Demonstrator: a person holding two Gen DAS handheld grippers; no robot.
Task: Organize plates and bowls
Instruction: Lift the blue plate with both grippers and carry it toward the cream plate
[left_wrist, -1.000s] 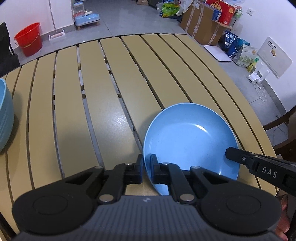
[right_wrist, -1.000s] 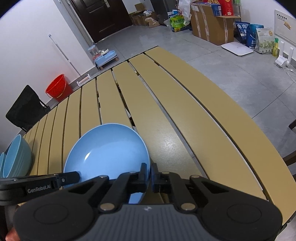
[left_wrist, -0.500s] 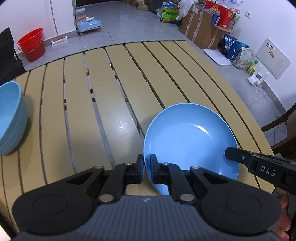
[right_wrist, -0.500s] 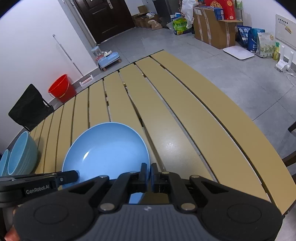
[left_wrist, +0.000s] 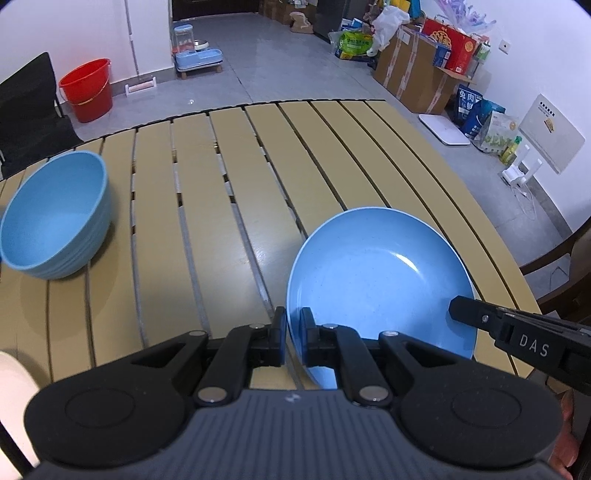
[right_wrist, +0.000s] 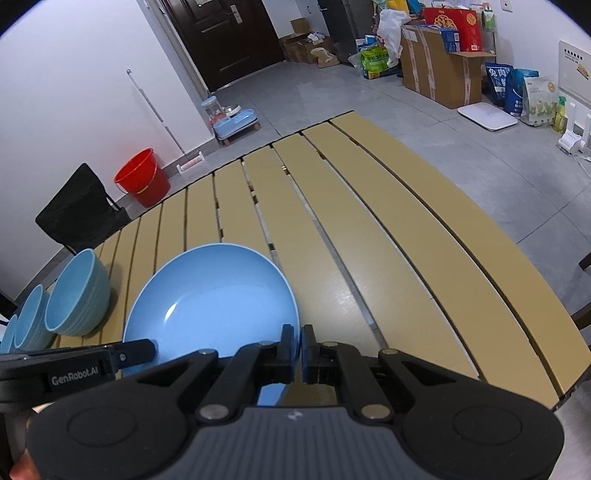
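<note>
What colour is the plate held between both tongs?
Light blue plate, plain, no pattern; it shows best in the left wrist view.

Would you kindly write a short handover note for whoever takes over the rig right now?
Left gripper: jaws shut on the blue plate's left rim.
Right gripper: jaws shut on its right rim.
Plate is carried between both above the slatted table.
Blue bowls stand in a row at the table's left side.
Done: plate gripped.
Left: set the plate in its place; whether the bowls need sorting I cannot tell.
</note>
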